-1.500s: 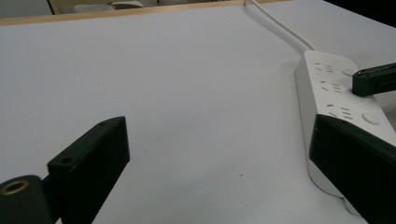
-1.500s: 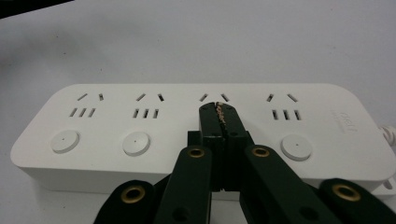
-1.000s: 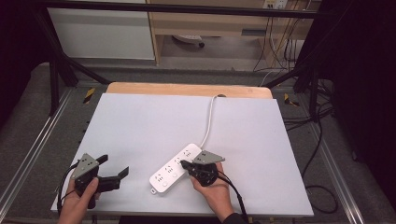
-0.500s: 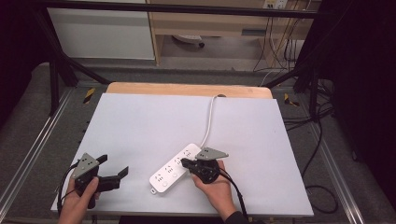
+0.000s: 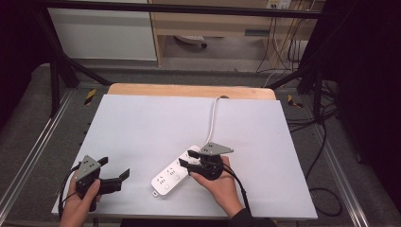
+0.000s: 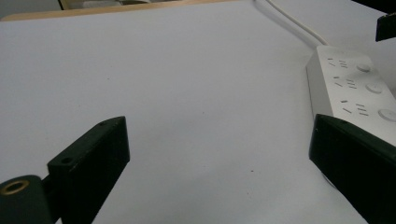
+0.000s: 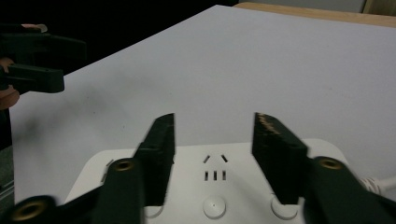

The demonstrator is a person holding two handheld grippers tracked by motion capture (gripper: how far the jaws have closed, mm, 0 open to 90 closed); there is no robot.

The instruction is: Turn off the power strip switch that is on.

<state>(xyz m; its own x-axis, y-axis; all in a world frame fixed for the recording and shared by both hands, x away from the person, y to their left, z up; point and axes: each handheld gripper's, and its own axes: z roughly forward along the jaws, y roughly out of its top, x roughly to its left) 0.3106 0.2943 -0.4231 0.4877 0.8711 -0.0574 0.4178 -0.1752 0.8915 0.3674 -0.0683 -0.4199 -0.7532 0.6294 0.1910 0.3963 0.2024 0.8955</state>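
A white power strip (image 5: 175,172) lies slantwise on the white table top (image 5: 156,123), and its cable (image 5: 211,120) runs off toward the far edge. My right gripper (image 5: 188,159) hovers just over the strip's near end. Its jaws have just been opening and stand apart with nothing between them. In the right gripper view the jaws of that gripper (image 7: 215,126) frame a socket on the power strip (image 7: 196,186) below. My left gripper (image 5: 114,168) rests open at the table's front left, well apart from the strip. The left gripper view shows its wide-spread gripper (image 6: 219,140) and the power strip (image 6: 350,88) at the right.
A wooden board edge (image 5: 189,90) borders the table's far side. Metal frame rails (image 5: 42,142) run along both sides, and loose cables (image 5: 321,156) lie on the floor at the right. Cabinets (image 5: 104,33) stand beyond the table.
My right gripper's jaws, shut a second ago over the power strip, now stand apart, and the gripper has lifted slightly. The left gripper has stayed in place.
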